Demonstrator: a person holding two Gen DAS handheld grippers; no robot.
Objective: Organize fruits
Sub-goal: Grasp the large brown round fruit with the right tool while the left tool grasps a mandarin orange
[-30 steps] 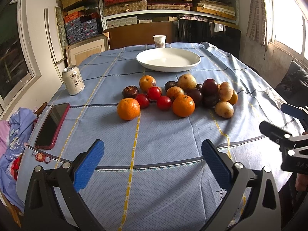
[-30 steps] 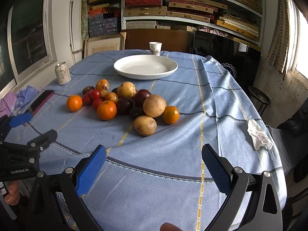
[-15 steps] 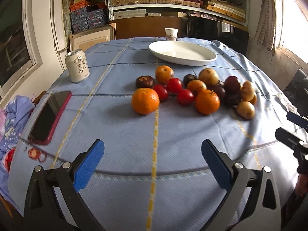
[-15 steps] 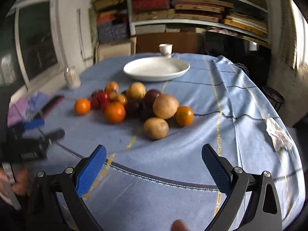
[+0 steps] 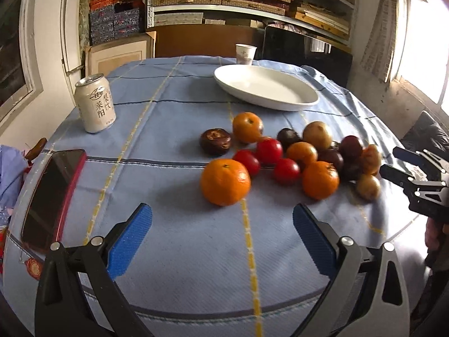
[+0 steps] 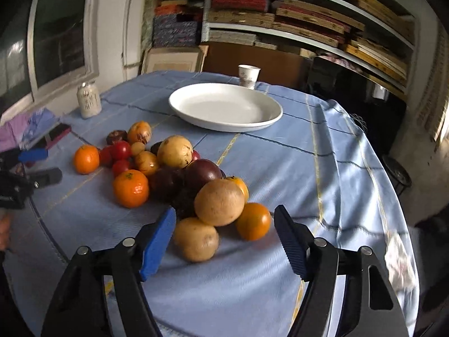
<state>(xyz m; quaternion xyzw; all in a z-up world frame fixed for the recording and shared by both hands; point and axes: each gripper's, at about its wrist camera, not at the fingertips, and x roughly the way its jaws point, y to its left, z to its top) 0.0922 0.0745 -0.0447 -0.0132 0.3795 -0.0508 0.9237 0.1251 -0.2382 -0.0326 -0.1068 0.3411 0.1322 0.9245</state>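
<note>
The left gripper (image 5: 222,226) hangs with its jaws wide apart and empty, just short of the nearest orange (image 5: 225,182). The right gripper (image 6: 224,234) is closing, its pads flanking but not pressing a tan fruit (image 6: 196,239) at the near edge of the fruit pile (image 6: 174,174) on the surface (image 6: 308,168). The white plate (image 6: 263,120) lies behind.

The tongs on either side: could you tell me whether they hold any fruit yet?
Nothing is held. The left tongs stand open short of the orange; the right tongs are closing, pads clear of the fruit.
</note>
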